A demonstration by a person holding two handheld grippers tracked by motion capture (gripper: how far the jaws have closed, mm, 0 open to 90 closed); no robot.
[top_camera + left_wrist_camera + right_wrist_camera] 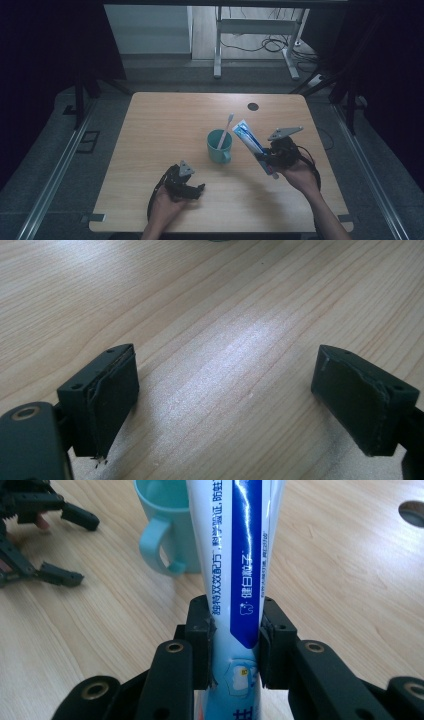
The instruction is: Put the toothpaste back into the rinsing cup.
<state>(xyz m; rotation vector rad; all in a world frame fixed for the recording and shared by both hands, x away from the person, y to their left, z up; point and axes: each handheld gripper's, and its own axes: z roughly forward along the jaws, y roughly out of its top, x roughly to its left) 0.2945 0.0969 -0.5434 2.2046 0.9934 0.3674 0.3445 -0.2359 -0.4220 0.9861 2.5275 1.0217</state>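
Toothpaste tube (235, 555), white with blue stripe

On the table (150, 130), a toothbrush (226, 131) stands in the mug (219, 146); toothpaste tube (248, 138) just right of it

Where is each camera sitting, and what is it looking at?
High view: above the table, looking down; both forearms and both tongs show.
Left gripper view: on the left tongs, facing bare wood between open jaws.
Right gripper view: on the right tongs, clamped on the toothpaste tube, facing the cup.
Shared: high and right gripper views show cup, tube, left tongs.
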